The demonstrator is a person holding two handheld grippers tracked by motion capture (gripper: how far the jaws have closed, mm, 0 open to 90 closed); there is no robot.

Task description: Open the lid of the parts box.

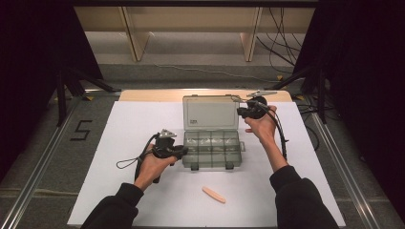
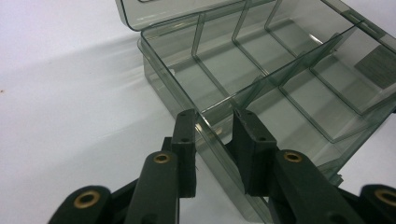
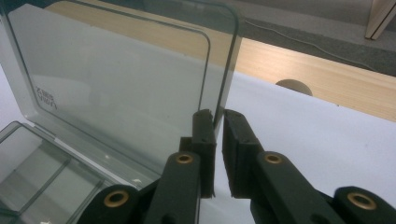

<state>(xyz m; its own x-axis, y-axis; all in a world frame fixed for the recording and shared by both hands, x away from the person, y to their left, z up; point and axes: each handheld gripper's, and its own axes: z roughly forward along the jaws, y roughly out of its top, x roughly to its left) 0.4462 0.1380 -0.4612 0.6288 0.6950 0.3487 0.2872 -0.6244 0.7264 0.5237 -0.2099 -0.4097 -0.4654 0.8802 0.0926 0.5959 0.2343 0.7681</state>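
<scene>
White surface [image 1: 143, 124], matte and flat like a foam sheet, with a pale wood strip along its far edge. At its middle we see the compartment box [image 1: 211, 149]: smoky clear plastic, rectangular, thin stiff walls, dividers making two rows of small bins, all bare as far as we can tell. Two latches show on its near wall. Its lid [image 1: 210, 112] stands up from the far hinge, near upright, a flat tinted panel with rounded corners and a small label.

We judge the box light, rigid and slick; it would skate on the sheet if pushed, so one side needs pinning while the lid swings. Best holds: a wall rim for the base, a free edge for the lid. Thin plastic, so hard squeezing could crack it or flex it out of the grip.

Left gripper [image 1: 177, 151] sits at the box's near left corner; in the left gripper view its fingers [image 2: 186, 140] straddle the side wall, one outside and one inside, closed in on it though we cannot tell if both pads touch. Right gripper [image 1: 244, 113] is at the lid's right edge; in the right gripper view its fingers [image 3: 204, 135] pinch that thin edge, gap nearly nil.

Smallest: a peach, flat, elongated stick [image 1: 213, 194] lying loose on the surface near the person, well apart from the box. Looks smooth and stiff.
</scene>
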